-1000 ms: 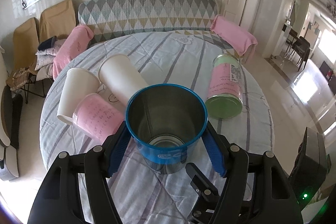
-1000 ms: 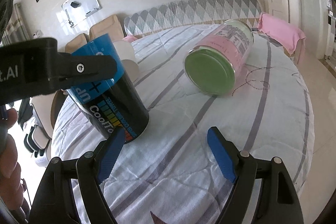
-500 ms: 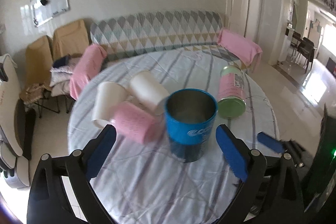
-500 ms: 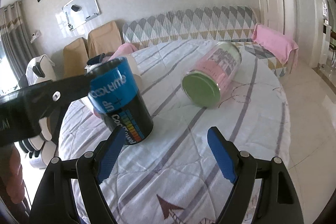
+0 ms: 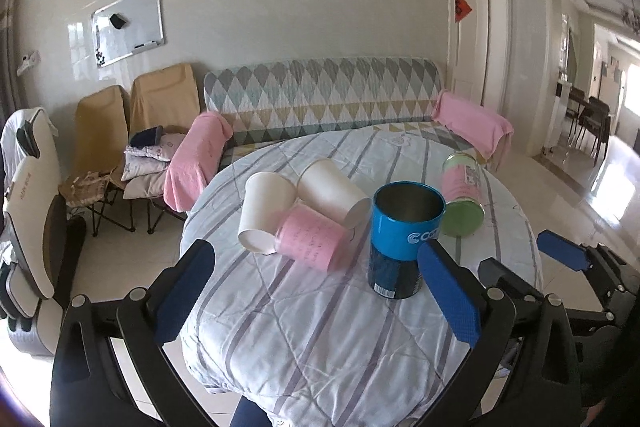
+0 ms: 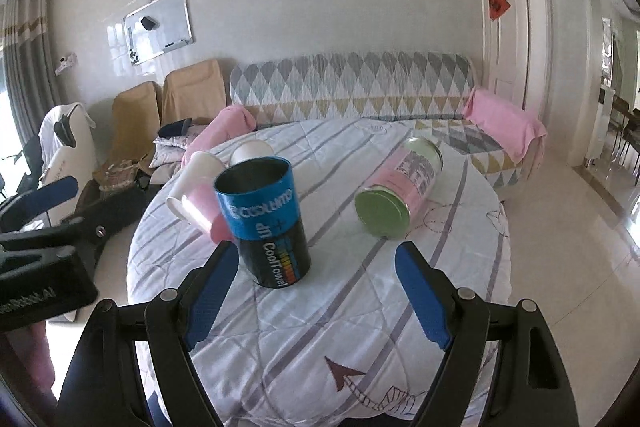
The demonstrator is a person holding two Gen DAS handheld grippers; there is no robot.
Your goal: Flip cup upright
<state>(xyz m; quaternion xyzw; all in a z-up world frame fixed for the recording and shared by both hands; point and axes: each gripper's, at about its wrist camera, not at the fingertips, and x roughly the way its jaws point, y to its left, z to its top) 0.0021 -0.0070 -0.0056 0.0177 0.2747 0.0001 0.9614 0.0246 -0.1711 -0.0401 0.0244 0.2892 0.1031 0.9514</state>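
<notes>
A blue and black metal cup (image 5: 402,239) stands upright on the round table, mouth up; it also shows in the right wrist view (image 6: 266,223). My left gripper (image 5: 320,291) is open and empty, held back from the cup near the table's front edge. My right gripper (image 6: 316,299) is open and empty, a little in front of the cup. A pink cup (image 5: 310,239) and two white paper cups (image 5: 264,211) (image 5: 334,193) lie on their sides left of the blue cup.
A pink jar with a green lid (image 5: 462,201) lies on its side right of the blue cup, also seen in the right wrist view (image 6: 400,193). The striped tablecloth (image 5: 320,327) covers the table. A sofa (image 5: 320,99) and chairs stand behind.
My left gripper let go of the blue cup, opened wide and drew back and up. The cup stays upright on the table. My right gripper also drew back.
</notes>
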